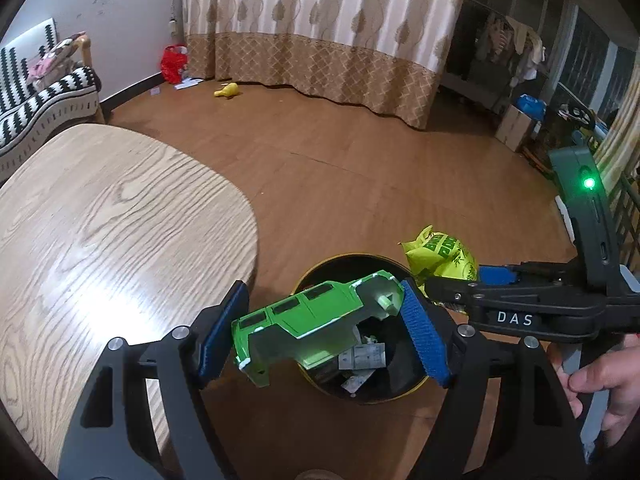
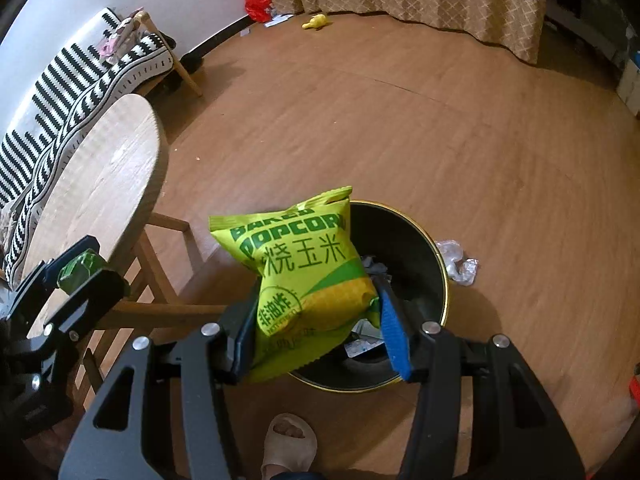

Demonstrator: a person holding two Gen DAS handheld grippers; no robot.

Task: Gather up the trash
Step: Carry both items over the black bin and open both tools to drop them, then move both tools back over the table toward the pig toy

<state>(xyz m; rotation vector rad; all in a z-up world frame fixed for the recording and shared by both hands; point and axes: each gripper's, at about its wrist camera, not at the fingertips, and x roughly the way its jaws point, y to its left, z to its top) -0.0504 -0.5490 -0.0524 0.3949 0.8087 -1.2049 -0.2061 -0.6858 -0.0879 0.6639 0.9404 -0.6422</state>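
Observation:
My left gripper (image 1: 320,324) is shut on a green toy car body (image 1: 308,320), held lengthwise between its blue pads over the black trash bin (image 1: 408,376). Paper scraps lie inside that bin. My right gripper (image 2: 316,328) is shut on a yellow-green popcorn bag (image 2: 304,280) above the near rim of the gold-edged bin (image 2: 416,248). In the left wrist view the right gripper (image 1: 452,286) reaches in from the right with the bag (image 1: 440,256) at its tip. In the right wrist view the left gripper (image 2: 80,268) shows at the left with the green car (image 2: 82,266) between its fingers.
A light wooden table (image 1: 100,220) stands just left of the bin. Crumpled clear wrappers (image 2: 458,262) lie on the floor right of the bin. A foot in a beige slipper (image 2: 290,440) stands in front. A striped sofa (image 2: 80,84), red bag (image 1: 173,63) and yellow toy (image 1: 227,91) are farther off.

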